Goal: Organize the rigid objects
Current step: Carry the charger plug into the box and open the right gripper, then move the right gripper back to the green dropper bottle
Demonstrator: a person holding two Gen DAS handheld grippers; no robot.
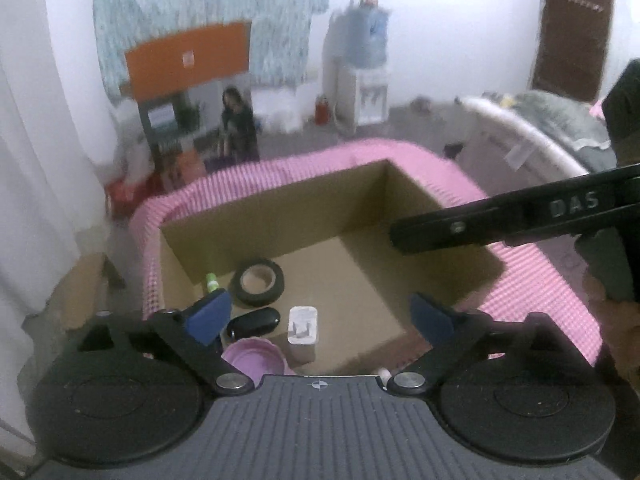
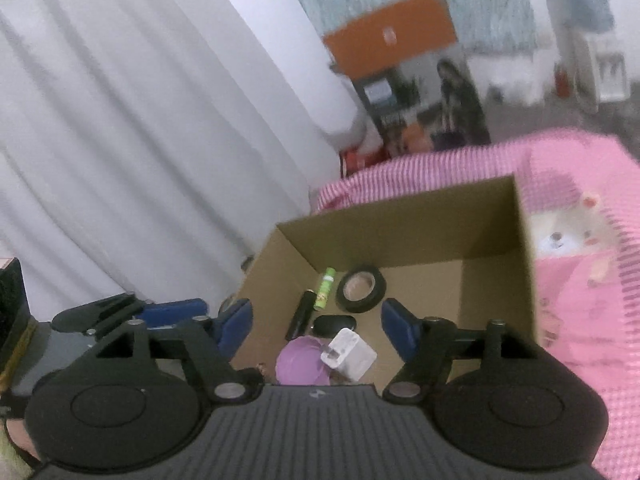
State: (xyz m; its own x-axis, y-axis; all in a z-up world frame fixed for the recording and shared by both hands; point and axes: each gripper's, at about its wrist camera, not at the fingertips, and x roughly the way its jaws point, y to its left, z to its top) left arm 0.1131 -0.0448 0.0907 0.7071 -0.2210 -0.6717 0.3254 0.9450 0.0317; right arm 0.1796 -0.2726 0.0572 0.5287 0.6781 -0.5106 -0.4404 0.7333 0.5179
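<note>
white curtain [image 2: 140, 128] | water dispenser [image 1: 366, 76] — blurred | orange board [image 1: 188, 58] (against patterned cloth [image 1: 208, 0])

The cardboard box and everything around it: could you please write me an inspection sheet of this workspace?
Surface: pink checked cloth under the cardboard box.
Job's things: inside the box lie a black tape roll, green tube, black stick, black oval case, white charger and purple lid.
Clutter: a soft toy on the cloth beside the box.
Grippers: left gripper open and empty above the box; right gripper open and empty.
Cables: nothing seen.
Surroundings: white curtain, water dispenser, orange-topped printed carton, brown door.
</note>
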